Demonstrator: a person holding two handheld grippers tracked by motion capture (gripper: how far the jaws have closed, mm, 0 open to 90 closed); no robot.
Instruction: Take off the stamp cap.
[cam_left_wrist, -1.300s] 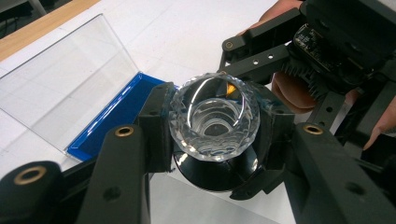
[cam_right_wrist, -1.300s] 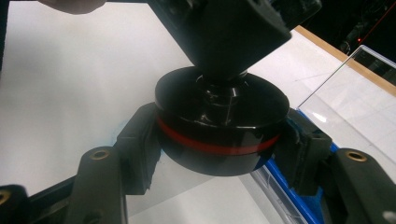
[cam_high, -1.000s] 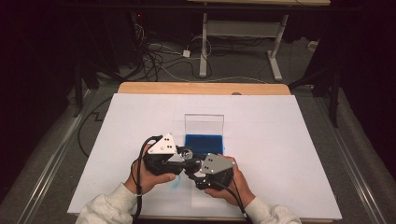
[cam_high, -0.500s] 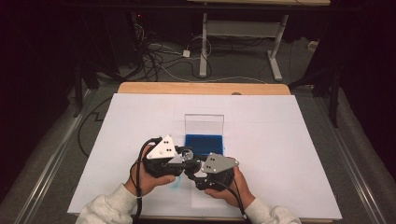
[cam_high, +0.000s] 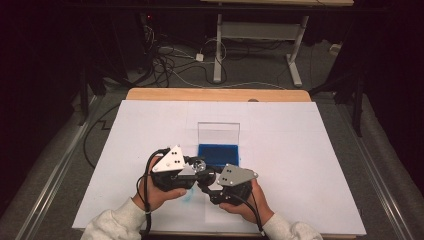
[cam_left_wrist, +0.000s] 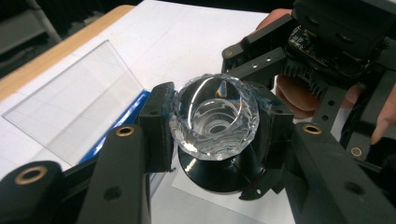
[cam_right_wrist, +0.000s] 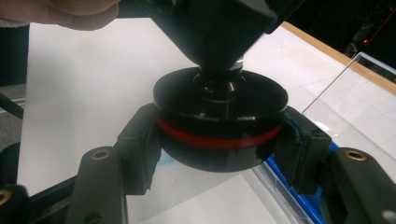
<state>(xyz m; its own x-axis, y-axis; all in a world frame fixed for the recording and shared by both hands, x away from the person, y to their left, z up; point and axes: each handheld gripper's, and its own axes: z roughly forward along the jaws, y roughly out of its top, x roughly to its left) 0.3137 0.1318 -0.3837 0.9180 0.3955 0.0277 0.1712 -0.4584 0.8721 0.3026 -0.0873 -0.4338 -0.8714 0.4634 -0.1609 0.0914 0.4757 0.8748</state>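
Two tools (cam_high: 200, 169), one glass knob (cam_left_wrist: 214, 116)

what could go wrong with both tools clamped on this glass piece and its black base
The left tool pinches only the faceted glass piece, so it may slip or chip. If the right tool twists the black base off-axis, the joint could jam. A dropped part could hit the clear box lid.
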